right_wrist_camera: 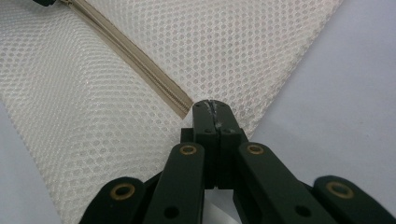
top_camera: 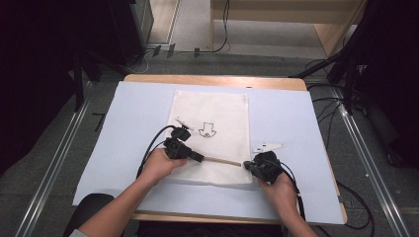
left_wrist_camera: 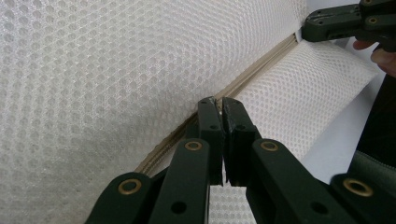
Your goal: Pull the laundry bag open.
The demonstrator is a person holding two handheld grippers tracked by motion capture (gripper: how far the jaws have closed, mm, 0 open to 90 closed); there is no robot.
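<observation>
A white mesh bag (top_camera: pixel 210 133) lies flat in the middle of the desk (top_camera: pixel 296 118), on its pale blue cover, its long sides running away from the person. The fabric is a fine honeycomb net, and a small black line drawing (top_camera: pixel 207 130) is printed near its centre. A beige zipper (top_camera: pixel 222 161) runs across the bag close to its near edge; in the left gripper view the zipper (left_wrist_camera: pixel 243 84) rides along a raised fold of the mesh, so the fabric there is lifted off the desk.

The left tool (top_camera: pixel 200 158) lies low over the bag's near left part, pointing to the right along the zipper, the left hand (top_camera: pixel 160 165) wrapped round its body with the forearm coming in from the lower left. Its jaws are pressed together at the zipper line — whether they pinch the tape or the slider I cannot tell. The right tool (top_camera: pixel 247 166) points left toward it from the bag's near right corner, the right hand (top_camera: pixel 276 185) behind it. Its jaws are also together, their tips right at the end of the zipper (right_wrist_camera: pixel 140 65), on the mesh bag (right_wrist_camera: pixel 243 51) — a grip on the fabric looks likely but is hidden by the tips.

Whether the flat bag holds anything cannot be told.
</observation>
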